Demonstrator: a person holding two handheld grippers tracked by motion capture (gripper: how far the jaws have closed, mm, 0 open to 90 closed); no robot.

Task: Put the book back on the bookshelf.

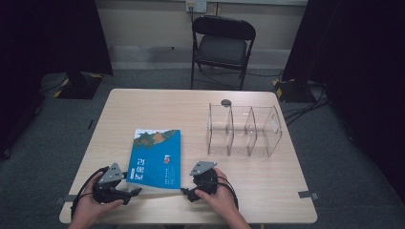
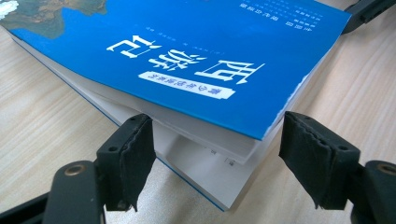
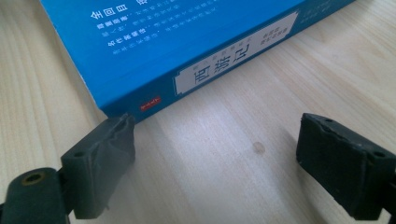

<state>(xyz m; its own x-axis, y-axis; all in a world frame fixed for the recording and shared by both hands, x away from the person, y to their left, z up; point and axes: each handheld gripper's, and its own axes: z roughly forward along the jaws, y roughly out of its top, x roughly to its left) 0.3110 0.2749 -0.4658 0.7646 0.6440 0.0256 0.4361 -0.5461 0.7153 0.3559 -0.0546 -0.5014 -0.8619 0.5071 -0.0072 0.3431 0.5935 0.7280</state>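
A blue paperback book (image 1: 155,157) lies flat on the wooden table (image 1: 143,105), left of the middle. My left gripper (image 1: 133,193) rests at its near left corner, held by a hand. In the left gripper view the book (image 2: 187,56) has its corner between the open jaws of my left gripper (image 2: 219,158), with the cover and top pages lifted a little off the rest. My right gripper (image 1: 187,193) sits at the near right corner. In the right gripper view my right gripper (image 3: 219,163) stands wide open, one pad (image 3: 109,154) against the corner of the book's spine (image 3: 187,46).
A clear plastic organizer (image 1: 243,131) with several upright compartments stands at the right of the table, a small dark disc (image 1: 226,102) just behind it. A black folding chair (image 1: 223,45) stands beyond the far edge. Bare wood lies between the book and the organizer.
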